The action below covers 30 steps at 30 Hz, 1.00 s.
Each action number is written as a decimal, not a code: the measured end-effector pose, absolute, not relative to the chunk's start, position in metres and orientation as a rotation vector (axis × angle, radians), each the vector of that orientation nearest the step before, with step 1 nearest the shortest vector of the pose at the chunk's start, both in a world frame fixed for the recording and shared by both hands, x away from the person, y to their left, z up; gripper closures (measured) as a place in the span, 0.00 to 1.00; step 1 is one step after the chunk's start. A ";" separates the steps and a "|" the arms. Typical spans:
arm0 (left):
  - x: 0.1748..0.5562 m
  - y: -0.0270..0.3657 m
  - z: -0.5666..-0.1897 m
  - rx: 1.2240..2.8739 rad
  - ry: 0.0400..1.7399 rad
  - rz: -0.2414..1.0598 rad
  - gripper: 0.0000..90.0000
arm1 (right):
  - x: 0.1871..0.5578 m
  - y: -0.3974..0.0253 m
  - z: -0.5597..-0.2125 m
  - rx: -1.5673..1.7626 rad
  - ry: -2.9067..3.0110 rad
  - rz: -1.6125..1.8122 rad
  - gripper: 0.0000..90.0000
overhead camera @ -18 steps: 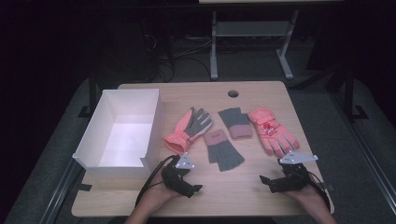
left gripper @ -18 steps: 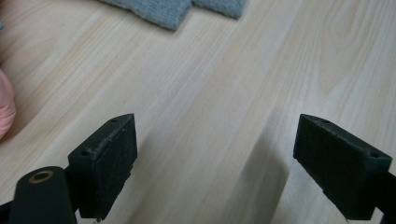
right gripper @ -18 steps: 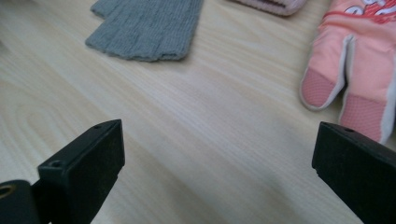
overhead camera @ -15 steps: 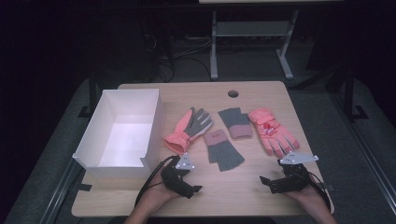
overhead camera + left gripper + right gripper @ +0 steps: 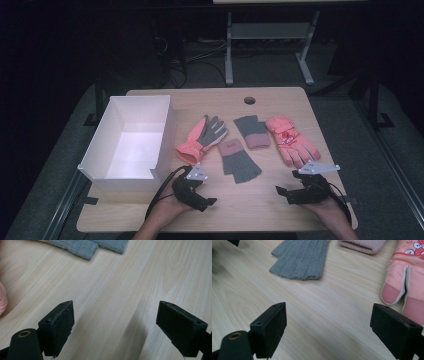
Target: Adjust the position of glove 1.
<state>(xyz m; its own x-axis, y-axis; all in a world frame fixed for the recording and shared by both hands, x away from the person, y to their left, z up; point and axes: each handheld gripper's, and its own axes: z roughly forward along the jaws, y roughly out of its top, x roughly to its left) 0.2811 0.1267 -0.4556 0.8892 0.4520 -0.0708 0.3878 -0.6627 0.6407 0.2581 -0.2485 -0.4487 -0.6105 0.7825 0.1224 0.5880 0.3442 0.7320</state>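
- Knitted grey fingerless glove [image 5: 239, 161] lies mid-table, just ahead of both grippers, beside a coral glove [image 5: 200, 139] and a pink ski glove [image 5: 291, 140].
- Left gripper [image 5: 205, 201] and right gripper [image 5: 281, 192] rest near the table's front edge, jaws wide, empty.
- Likely soft, light and floppy; pinching its thicker pink cuff [image 5: 230, 147] looks surest.
- White box [image 5: 161, 131] stands open at left.

Dim room, dark grey floor [image 5: 350, 125]. Light wood desk [image 5: 280, 100] ahead of jaws; metal frame [image 5: 229, 55] & cables [image 5: 195, 57] beyond it.
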 end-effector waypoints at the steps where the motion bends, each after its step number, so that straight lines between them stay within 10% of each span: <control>1: 0.281 0.127 -0.455 2.371 0.590 0.130 0.18 | 0.258 -0.249 -0.448 1.237 2.356 1.134 0.19; 21: 0.282 0.130 -0.451 2.297 0.593 0.134 0.19 | 0.281 -0.218 -0.431 1.112 2.363 1.219 0.92; 30: 0.282 0.129 -0.451 2.295 0.603 0.142 0.16 | 0.294 -0.202 -0.431 1.064 2.403 1.208 1.00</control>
<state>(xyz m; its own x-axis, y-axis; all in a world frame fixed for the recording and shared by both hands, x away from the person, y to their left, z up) 0.2817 0.1286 -0.4508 0.8829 0.4634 -0.0764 0.3805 -0.6106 0.6945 0.2943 -0.2025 -0.4311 -0.7024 0.7050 0.0979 0.4989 0.3896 0.7742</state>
